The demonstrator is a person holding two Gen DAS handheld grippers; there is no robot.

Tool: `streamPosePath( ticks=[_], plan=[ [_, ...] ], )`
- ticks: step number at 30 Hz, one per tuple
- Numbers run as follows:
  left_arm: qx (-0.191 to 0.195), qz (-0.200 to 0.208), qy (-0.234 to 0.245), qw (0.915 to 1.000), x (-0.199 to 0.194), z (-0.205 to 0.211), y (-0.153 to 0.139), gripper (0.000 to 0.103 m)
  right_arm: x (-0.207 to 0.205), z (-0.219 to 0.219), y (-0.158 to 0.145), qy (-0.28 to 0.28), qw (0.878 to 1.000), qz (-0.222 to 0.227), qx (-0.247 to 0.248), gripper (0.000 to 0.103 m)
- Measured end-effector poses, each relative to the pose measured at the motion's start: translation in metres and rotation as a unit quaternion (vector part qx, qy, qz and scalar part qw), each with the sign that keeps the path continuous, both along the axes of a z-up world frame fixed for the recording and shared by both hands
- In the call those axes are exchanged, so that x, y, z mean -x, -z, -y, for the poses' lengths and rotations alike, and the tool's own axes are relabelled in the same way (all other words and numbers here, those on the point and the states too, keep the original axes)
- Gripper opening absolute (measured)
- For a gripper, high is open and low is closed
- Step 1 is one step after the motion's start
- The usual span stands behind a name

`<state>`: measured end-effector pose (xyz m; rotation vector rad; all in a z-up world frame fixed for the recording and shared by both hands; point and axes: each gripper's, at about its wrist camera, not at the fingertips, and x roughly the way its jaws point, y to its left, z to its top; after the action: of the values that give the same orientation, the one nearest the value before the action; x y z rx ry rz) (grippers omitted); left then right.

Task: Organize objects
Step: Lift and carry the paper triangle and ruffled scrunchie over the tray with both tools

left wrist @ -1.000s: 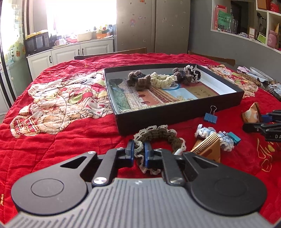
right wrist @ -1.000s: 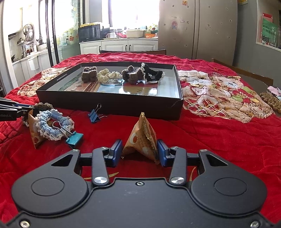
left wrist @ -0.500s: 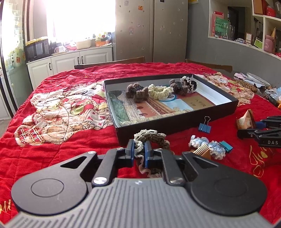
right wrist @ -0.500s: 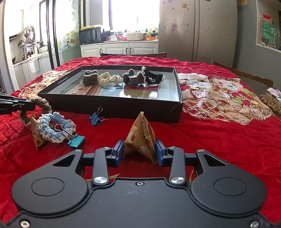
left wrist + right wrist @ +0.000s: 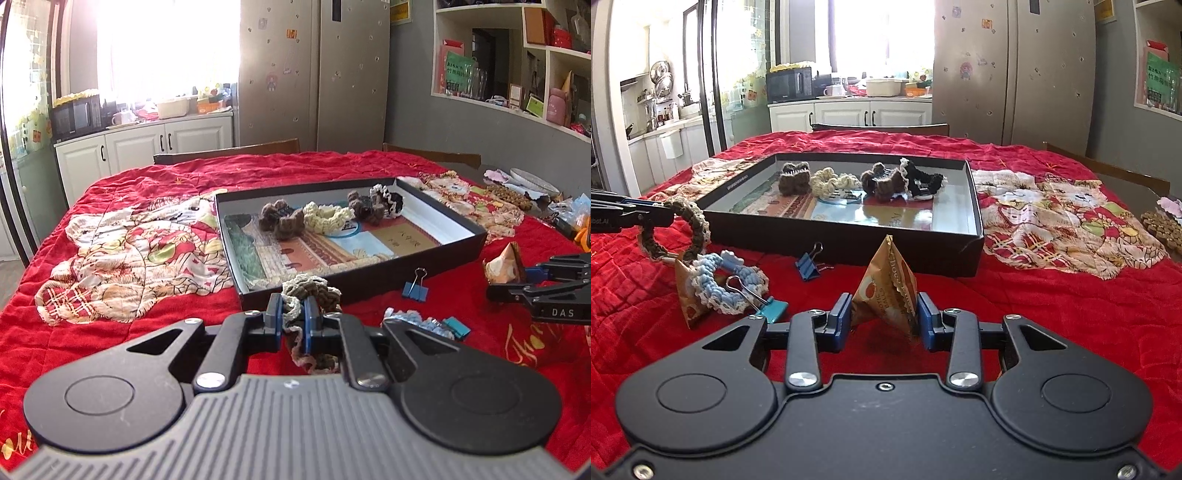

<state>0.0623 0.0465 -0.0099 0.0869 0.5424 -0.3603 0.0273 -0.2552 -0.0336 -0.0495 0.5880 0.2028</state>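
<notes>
Left wrist view: left gripper (image 5: 293, 314) clamps one olive-and-cream crocheted ring (image 5: 310, 291), lifted before the black tray (image 5: 369, 280); four crocheted pieces inside.
Right wrist view: right gripper (image 5: 882, 317) pinches one tan pyramid packet (image 5: 886, 284); two binder clips, one blue ring (image 5: 724, 284) on the red cloth (image 5: 1052, 314).

Both wrist cams sit low and close over the red cloth, facing the black tray (image 5: 369, 280) (image 5: 849, 243): left cam from its near-left corner, right cam from its near-right. Both show the tray.
</notes>
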Motion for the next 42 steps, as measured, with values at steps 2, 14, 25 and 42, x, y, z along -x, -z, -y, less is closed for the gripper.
streamPosePath(
  ticks=[2, 14, 25, 42],
  plan=[
    [0.004, 0.004, 0.001, 1.0, 0.001, 0.0, -0.003, 0.014, 0.0, 0.0, -0.002, -0.003, 1.0, 0.001, -0.002, 0.035],
    [0.016, 0.025, 0.012, 0.9995, 0.002, 0.005, -0.022, 0.014, 0.0, -0.006, -0.016, -0.019, 1.0, 0.014, -0.006, 0.035],
    [0.017, 0.039, 0.02, 0.9989, -0.012, 0.016, -0.035, 0.014, -0.014, -0.014, -0.038, -0.034, 0.999, 0.041, -0.005, 0.035],
    [0.019, 0.058, 0.009, 0.9981, -0.05, 0.034, -0.045, 0.015, -0.058, -0.025, -0.058, -0.039, 0.998, 0.05, -0.019, 0.035]
  ],
)
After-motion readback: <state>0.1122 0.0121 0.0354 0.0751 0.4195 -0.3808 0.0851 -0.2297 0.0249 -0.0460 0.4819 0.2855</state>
